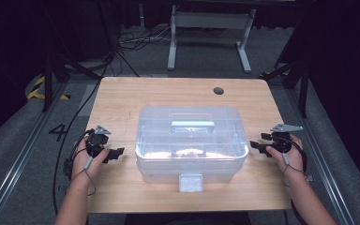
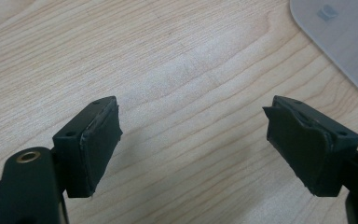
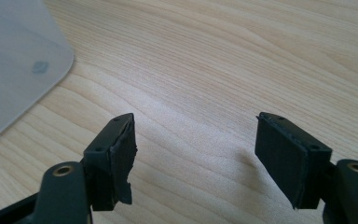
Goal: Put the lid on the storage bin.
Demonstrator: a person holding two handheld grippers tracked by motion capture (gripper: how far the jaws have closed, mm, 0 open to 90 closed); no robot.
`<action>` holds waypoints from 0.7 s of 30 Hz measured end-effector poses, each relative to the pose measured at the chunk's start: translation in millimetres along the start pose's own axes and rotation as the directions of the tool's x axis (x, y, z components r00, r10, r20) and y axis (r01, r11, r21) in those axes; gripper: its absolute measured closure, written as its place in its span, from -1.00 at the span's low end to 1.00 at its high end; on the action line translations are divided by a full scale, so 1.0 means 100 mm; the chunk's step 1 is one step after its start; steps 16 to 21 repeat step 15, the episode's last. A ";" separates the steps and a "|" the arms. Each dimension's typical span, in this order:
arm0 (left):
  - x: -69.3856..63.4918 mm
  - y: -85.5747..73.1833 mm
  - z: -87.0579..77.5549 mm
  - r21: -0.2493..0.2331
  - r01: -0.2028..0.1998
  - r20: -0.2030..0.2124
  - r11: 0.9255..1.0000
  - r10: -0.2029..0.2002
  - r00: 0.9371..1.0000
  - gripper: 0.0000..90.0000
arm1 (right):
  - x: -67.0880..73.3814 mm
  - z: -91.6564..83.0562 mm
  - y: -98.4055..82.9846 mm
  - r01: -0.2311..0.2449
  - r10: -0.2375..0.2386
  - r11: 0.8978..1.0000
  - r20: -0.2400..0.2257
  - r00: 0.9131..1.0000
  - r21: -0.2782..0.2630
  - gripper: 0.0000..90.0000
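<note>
A clear plastic storage box (image 1: 190, 143) with a lid, a pale top handle (image 1: 192, 124) and a front latch (image 1: 191, 182) stands in the middle of the wooden table (image 1: 122, 101). My left gripper (image 1: 118, 152) rests on the table just left of the box, jaws pointing toward it. In the left gripper view the left gripper (image 2: 193, 147) is open over bare wood, and the box corner (image 2: 345, 42) lies at the upper right. My right gripper (image 1: 254, 146) sits just right of the box. In the right gripper view the right gripper (image 3: 196, 154) is open, with the box corner (image 3: 14, 65) at upper left.
A round cable hole (image 1: 218, 90) lies near the table's far edge. Cables trail off the left edge to the floor. A white frame (image 1: 209, 28) stands on the floor beyond the table. Black stands flank both sides.
</note>
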State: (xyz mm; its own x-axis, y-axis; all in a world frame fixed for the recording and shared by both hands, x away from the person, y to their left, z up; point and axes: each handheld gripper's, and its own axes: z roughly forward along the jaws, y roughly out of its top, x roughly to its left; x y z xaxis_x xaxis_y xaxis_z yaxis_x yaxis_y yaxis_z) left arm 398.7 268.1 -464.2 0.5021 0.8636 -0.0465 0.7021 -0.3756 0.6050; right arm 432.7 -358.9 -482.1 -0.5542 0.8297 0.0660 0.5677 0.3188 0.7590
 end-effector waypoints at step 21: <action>0.05 -0.07 -0.09 -0.042 0.138 -0.029 0.990 -0.139 0.990 -0.60 | 0.00 0.01 0.04 -0.040 0.041 0.999 0.043 0.998 -0.024 -0.35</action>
